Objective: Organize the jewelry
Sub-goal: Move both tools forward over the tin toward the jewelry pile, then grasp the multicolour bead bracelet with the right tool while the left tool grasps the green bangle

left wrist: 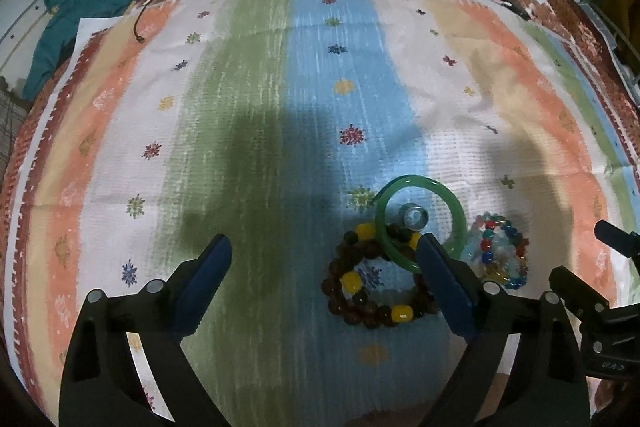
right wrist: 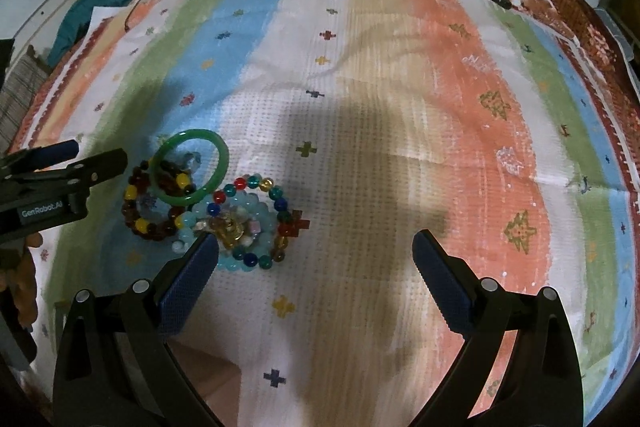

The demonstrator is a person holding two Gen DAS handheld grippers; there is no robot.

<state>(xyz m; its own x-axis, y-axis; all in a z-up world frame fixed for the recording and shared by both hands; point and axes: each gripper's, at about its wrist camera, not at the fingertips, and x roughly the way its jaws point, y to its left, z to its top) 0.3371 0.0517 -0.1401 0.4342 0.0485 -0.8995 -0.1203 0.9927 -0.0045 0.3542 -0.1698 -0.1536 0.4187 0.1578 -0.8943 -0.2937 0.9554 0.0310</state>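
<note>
Both grippers, left [left wrist: 324, 259] and right [right wrist: 314, 255], hover with jaws apart; the green bangle [left wrist: 420, 223] overlaps the dark bead bracelet [left wrist: 372, 283] near the cloth's [left wrist: 240, 87] front edge, so lifting one could drag the other.

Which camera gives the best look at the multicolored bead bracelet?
The right wrist view. There the multicolored bead bracelet shows nearly its whole ring, lying on the striped cloth around pale blue beads, only its near-left edge hidden by a finger of the right hand-held gripper. The left wrist view shows it smaller, off to one side.
</note>
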